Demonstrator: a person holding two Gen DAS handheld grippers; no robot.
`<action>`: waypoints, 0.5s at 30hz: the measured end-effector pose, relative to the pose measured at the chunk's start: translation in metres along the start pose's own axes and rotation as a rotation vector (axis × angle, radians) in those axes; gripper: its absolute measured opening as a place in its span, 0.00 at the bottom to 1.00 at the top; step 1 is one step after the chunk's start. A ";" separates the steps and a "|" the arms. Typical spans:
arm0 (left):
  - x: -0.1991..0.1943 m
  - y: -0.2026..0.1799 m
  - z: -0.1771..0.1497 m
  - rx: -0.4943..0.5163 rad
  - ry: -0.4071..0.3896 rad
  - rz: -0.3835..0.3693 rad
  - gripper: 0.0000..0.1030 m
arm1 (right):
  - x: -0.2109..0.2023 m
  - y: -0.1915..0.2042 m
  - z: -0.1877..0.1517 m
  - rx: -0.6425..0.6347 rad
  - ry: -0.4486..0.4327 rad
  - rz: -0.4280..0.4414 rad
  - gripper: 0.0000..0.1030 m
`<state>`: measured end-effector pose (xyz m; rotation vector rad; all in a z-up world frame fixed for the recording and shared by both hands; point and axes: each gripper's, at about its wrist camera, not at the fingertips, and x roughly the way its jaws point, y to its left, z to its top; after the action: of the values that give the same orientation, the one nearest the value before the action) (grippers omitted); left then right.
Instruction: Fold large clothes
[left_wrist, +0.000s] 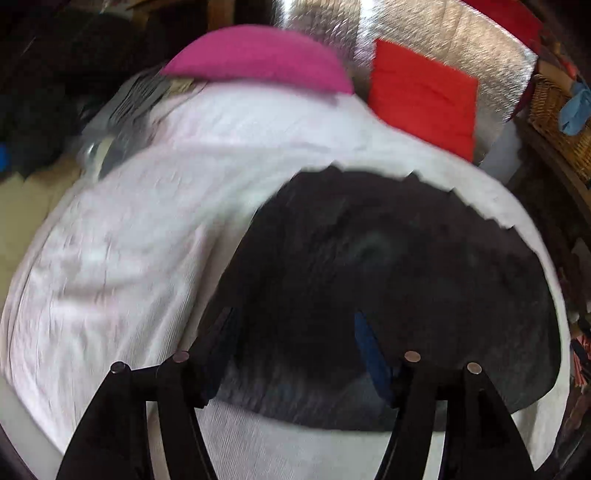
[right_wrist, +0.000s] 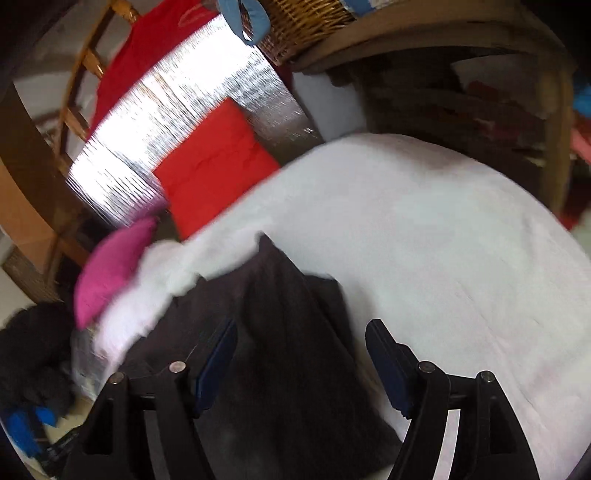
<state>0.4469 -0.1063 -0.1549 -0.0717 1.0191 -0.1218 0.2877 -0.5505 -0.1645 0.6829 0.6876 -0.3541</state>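
Note:
A dark grey garment (left_wrist: 388, 280) lies bunched on a white cloth-covered surface (left_wrist: 129, 240). My left gripper (left_wrist: 295, 332) is open just above the garment's near part, with nothing between its blue-padded fingers (left_wrist: 369, 350). In the right wrist view the same dark garment (right_wrist: 280, 332) lies in a ridge that runs between my fingers. My right gripper (right_wrist: 301, 343) is open above it, not closed on the fabric. The white surface (right_wrist: 443, 240) spreads to the right. Both views are motion-blurred.
A folded red cloth (left_wrist: 421, 96) and a pink item (left_wrist: 258, 55) lie at the far edge of the white surface, by a silver foil mat (right_wrist: 166, 122). A wicker basket (right_wrist: 306, 22) sits on a wooden shelf. A dark pile (right_wrist: 33, 350) lies at left.

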 end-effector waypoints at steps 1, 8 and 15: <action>0.003 0.007 -0.004 -0.014 -0.001 0.018 0.64 | -0.001 -0.003 -0.006 -0.011 0.016 -0.021 0.73; 0.043 0.039 -0.003 -0.113 0.038 0.004 0.66 | 0.029 -0.041 -0.028 -0.006 0.115 0.017 0.61; 0.046 0.032 0.000 -0.039 0.018 0.053 0.67 | 0.001 -0.001 -0.033 -0.187 0.067 -0.045 0.20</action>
<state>0.4728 -0.0806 -0.1980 -0.0790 1.0403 -0.0540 0.2728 -0.5285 -0.1846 0.5040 0.7900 -0.3049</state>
